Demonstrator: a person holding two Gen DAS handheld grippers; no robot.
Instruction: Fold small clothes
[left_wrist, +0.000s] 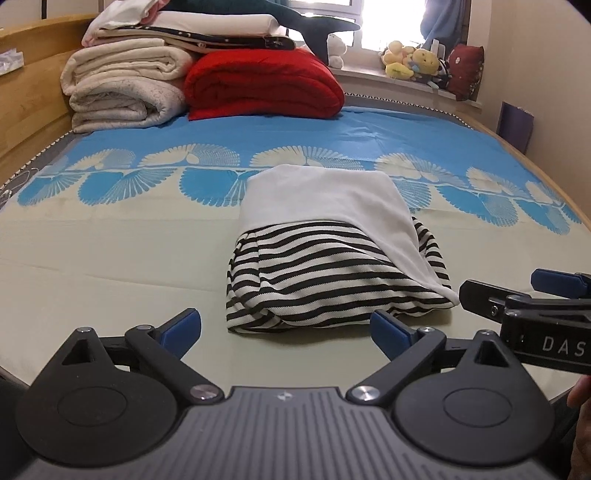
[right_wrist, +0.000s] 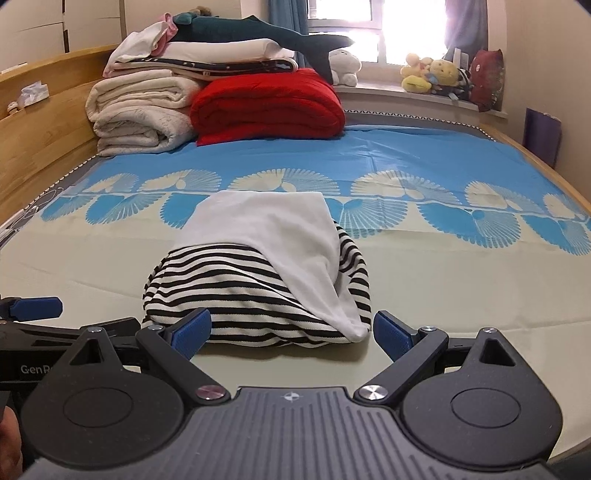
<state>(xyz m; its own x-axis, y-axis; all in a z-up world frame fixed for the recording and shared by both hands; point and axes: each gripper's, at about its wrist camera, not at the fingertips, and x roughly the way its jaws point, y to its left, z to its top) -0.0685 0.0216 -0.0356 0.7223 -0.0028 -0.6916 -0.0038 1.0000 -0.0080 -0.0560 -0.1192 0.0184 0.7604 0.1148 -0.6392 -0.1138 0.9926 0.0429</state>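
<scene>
A small garment (left_wrist: 325, 243), black-and-white striped with a white upper part, lies folded in a bundle on the bed sheet (left_wrist: 110, 266). In the left wrist view my left gripper (left_wrist: 286, 332) is open just short of the bundle's near edge, its blue pads clear of the cloth. Part of the other gripper shows at the right edge of that view. In the right wrist view the same garment (right_wrist: 258, 266) lies right ahead. My right gripper (right_wrist: 291, 332) is open with its blue pads at either side of the near edge, the left pad close to the striped cloth.
Folded cream blankets (left_wrist: 122, 88), a red quilt (left_wrist: 258, 85) and a shark plush (left_wrist: 295, 22) are stacked at the far end of the bed. A wooden bed frame (left_wrist: 33, 96) runs along the left. Soft toys (left_wrist: 413, 61) sit on the windowsill.
</scene>
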